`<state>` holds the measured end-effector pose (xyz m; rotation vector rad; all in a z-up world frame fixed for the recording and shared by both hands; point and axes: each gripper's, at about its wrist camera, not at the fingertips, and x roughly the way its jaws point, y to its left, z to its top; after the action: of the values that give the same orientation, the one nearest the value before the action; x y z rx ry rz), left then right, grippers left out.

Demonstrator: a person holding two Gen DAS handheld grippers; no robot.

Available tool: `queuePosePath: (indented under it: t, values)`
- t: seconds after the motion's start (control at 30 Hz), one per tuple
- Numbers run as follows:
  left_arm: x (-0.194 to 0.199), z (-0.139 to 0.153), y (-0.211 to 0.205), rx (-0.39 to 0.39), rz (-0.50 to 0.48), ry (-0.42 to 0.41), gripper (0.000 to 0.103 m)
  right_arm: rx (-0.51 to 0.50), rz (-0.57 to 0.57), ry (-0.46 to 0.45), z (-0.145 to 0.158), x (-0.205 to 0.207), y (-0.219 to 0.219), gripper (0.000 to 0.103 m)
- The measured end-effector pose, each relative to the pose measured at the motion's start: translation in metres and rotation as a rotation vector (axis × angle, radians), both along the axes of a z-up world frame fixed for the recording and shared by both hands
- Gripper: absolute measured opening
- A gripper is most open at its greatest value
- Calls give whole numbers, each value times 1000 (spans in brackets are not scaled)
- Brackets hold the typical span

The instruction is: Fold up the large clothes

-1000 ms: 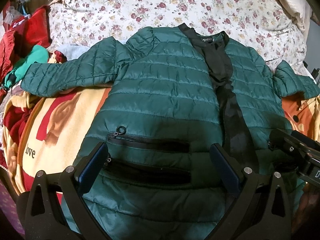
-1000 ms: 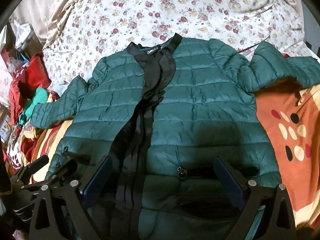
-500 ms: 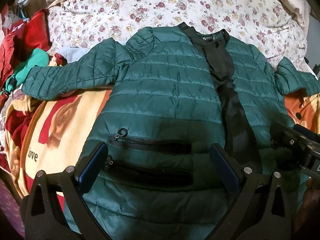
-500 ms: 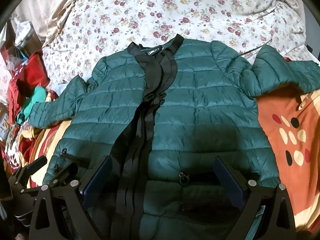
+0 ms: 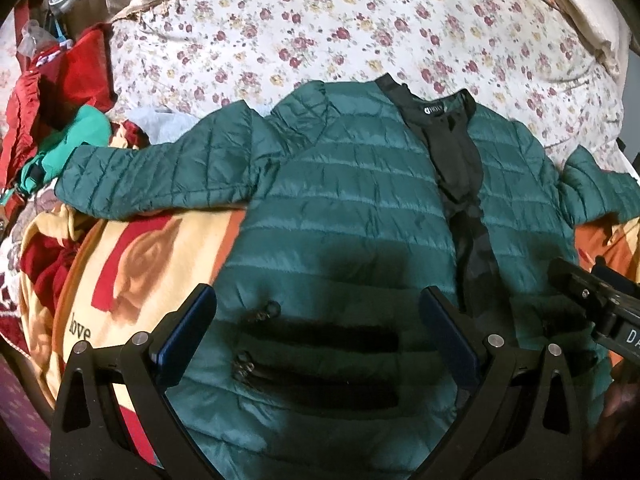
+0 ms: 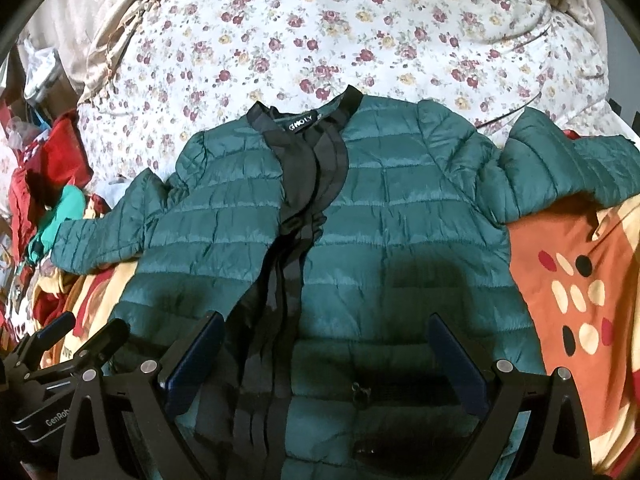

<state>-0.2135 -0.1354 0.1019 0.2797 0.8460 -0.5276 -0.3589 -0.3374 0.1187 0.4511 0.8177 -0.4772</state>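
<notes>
A dark green quilted jacket point(image 5: 352, 208) point(image 6: 400, 232) lies face up on the bed, black placket down its front, collar toward the far side and both sleeves spread outward. My left gripper point(image 5: 320, 320) hovers open over the jacket's lower left panel, above two black zipped pockets point(image 5: 320, 338). My right gripper point(image 6: 326, 346) is open too, over the lower right panel beside the black placket point(image 6: 280, 300). Neither holds any cloth. Each gripper shows at the edge of the other's view.
A floral quilt point(image 5: 360, 28) covers the far half of the bed. An orange and yellow patterned blanket point(image 5: 132, 264) point(image 6: 576, 292) lies under the jacket. Red and green clothes point(image 5: 60, 120) are heaped at the left edge.
Both grippers have pulled back slightly toward the jacket's hem, so the jacket sits lower in the views. Jaws stay open and the jacket has not moved.
</notes>
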Motion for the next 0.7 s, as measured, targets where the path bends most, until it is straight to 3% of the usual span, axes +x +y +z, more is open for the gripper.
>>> queuePosePath:
  t: [0.7]
  values:
    - [57, 40, 1, -34, 94, -71, 102, -17, 27, -24, 37, 50, -27, 100]
